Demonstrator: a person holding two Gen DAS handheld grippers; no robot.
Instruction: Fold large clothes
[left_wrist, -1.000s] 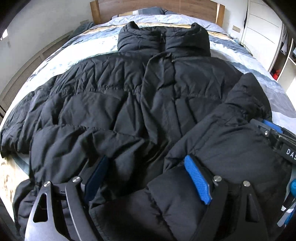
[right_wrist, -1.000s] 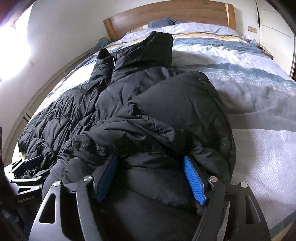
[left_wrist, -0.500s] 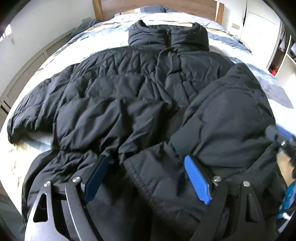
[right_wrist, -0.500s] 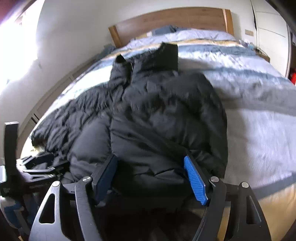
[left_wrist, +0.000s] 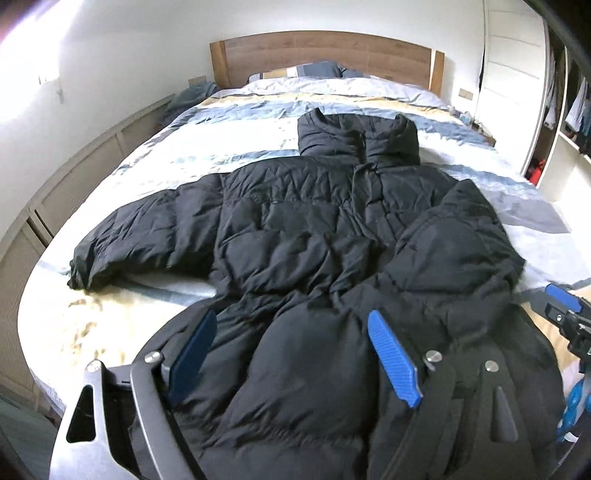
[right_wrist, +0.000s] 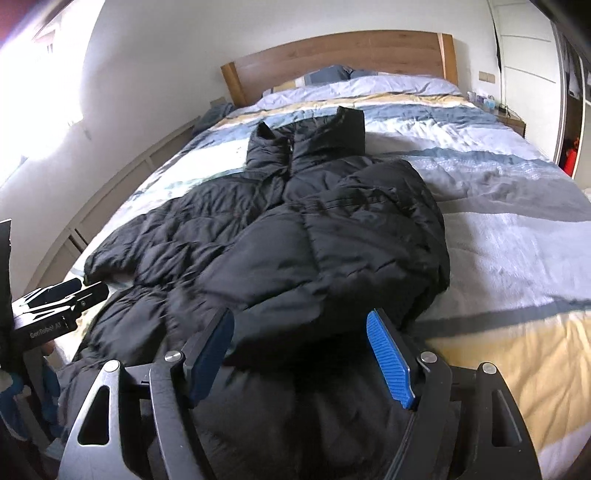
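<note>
Both grippers pulled back up off the jacket (left_wrist: 295, 236), left (left_wrist: 291, 354) and right (right_wrist: 299, 354) wide open, empty; grab the spread sleeve (left_wrist: 147, 236) next, fold inward

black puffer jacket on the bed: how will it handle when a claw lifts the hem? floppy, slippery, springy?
The black puffer jacket will probably drape limply: its right sleeve already lies folded over the body. The quilted fill looks lofty, so folds may spring back. The shell looks smooth, so it may slide on the bedspread.
</note>
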